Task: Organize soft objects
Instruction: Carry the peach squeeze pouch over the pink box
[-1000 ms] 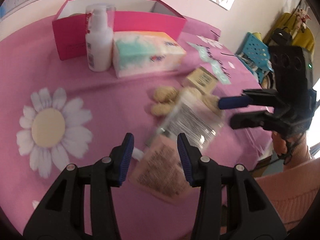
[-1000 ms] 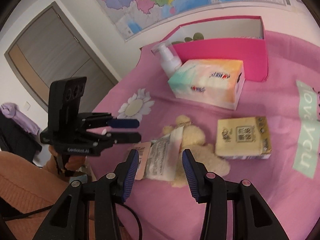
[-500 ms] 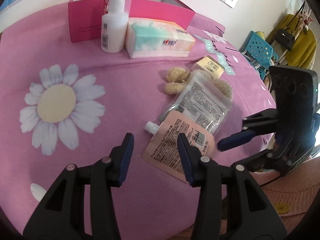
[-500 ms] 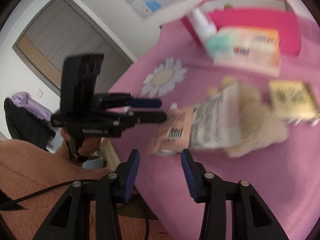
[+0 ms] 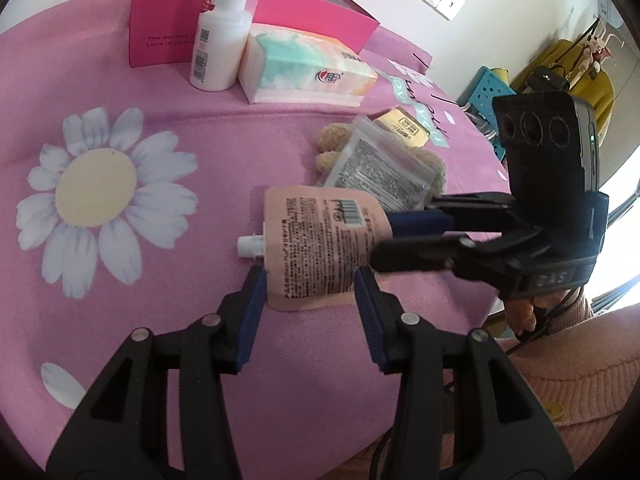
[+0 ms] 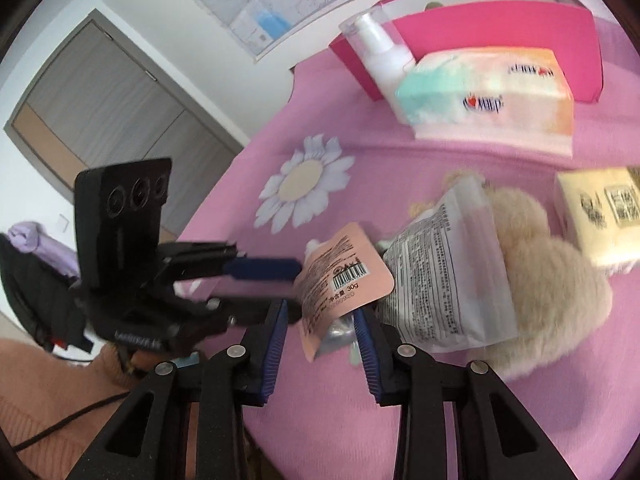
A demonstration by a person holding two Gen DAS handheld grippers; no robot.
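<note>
A pink spout pouch lies on the pink cloth, its near end between the fingers of my open left gripper. My right gripper comes in from the right, its fingers apart at the pouch's right edge. In the right wrist view the pouch sits tilted between my open right gripper's fingers, and the left gripper faces it. A clear grey sachet lies on a beige plush toy.
A pink open box stands at the back with a white pump bottle and a tissue pack in front. A small yellow tissue packet lies right of the plush. The table edge is close below both grippers.
Both grippers have closed in on the pink pouch from opposite sides. The right gripper has moved left, up to the pouch's edge. The pouch now lies between both pairs of fingers.
</note>
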